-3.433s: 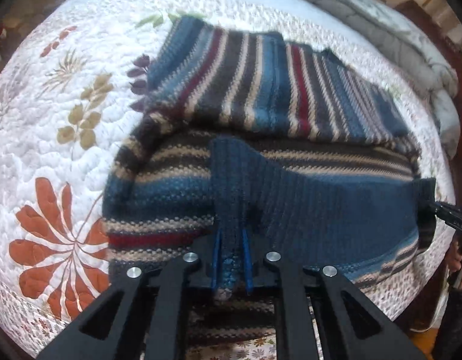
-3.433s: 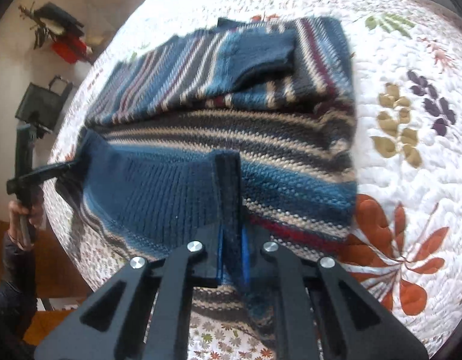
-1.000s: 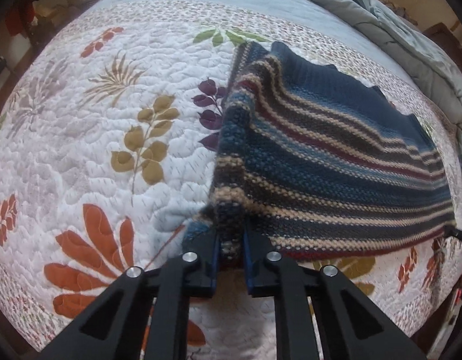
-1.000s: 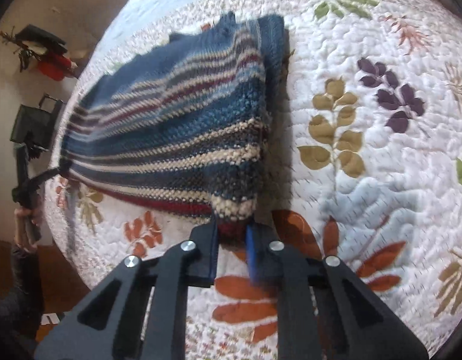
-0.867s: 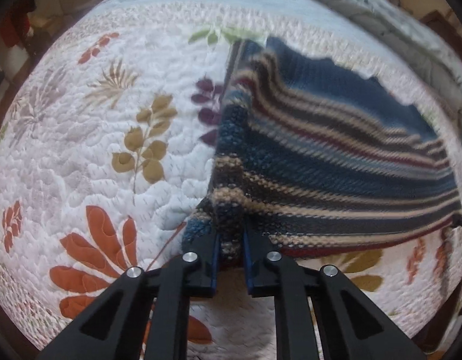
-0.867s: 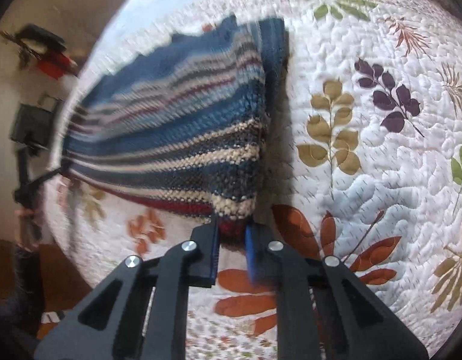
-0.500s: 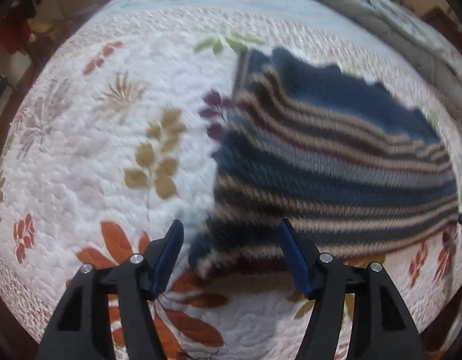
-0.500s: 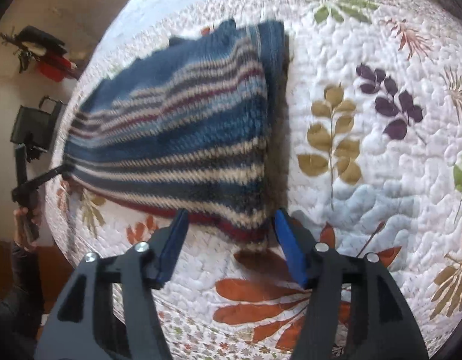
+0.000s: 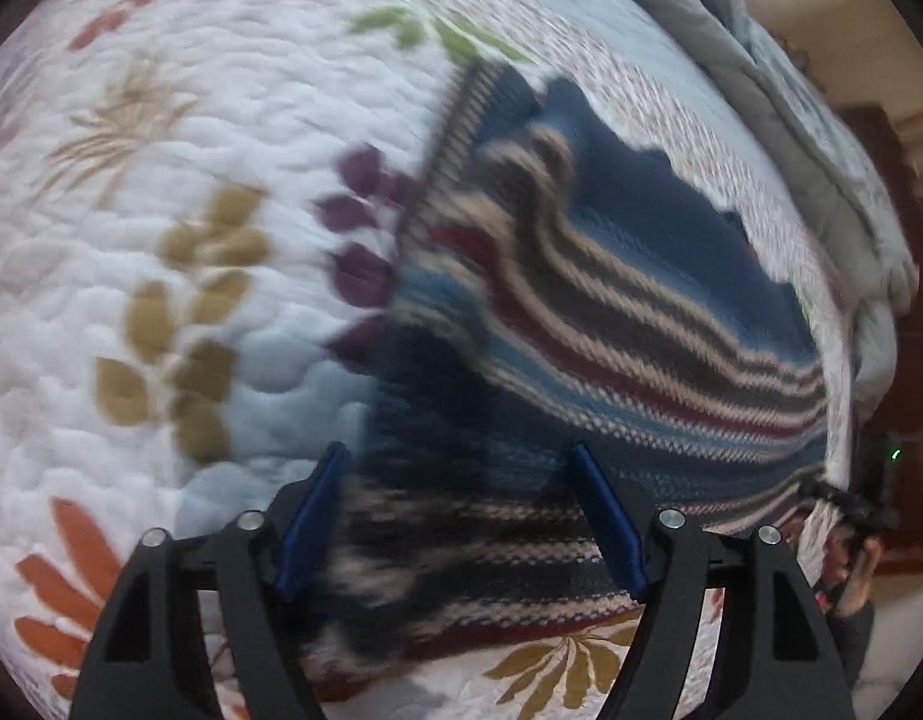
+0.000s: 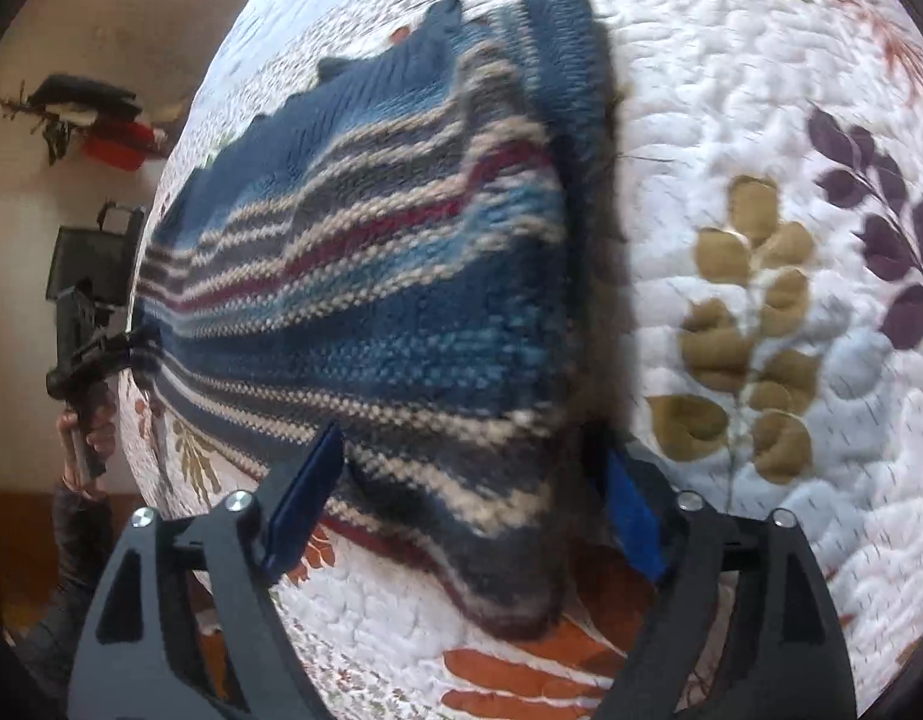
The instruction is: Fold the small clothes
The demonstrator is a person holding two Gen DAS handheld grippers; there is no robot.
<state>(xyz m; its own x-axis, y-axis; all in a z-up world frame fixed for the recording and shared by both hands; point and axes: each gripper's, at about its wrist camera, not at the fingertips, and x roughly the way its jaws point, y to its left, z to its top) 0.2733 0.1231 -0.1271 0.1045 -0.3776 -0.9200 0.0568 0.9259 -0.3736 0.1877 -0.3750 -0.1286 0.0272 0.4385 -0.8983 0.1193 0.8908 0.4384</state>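
Sweater (image 9: 611,324) folded on quilt (image 9: 161,180); both jaws opening, nothing pinched. Risk: corners lying btwn pads snag on withdrawal, undoing fold.

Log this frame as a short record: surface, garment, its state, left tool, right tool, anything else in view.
surface: quilted floral bedspread
garment: striped knit sweater
garment state: folded, lying on the bedspread
left tool: jaws opening, a sweater corner between them, pads not pressing
right tool: jaws opening, the other near corner between them, pads not pressing
other: grey blanket at the far edge of the bed
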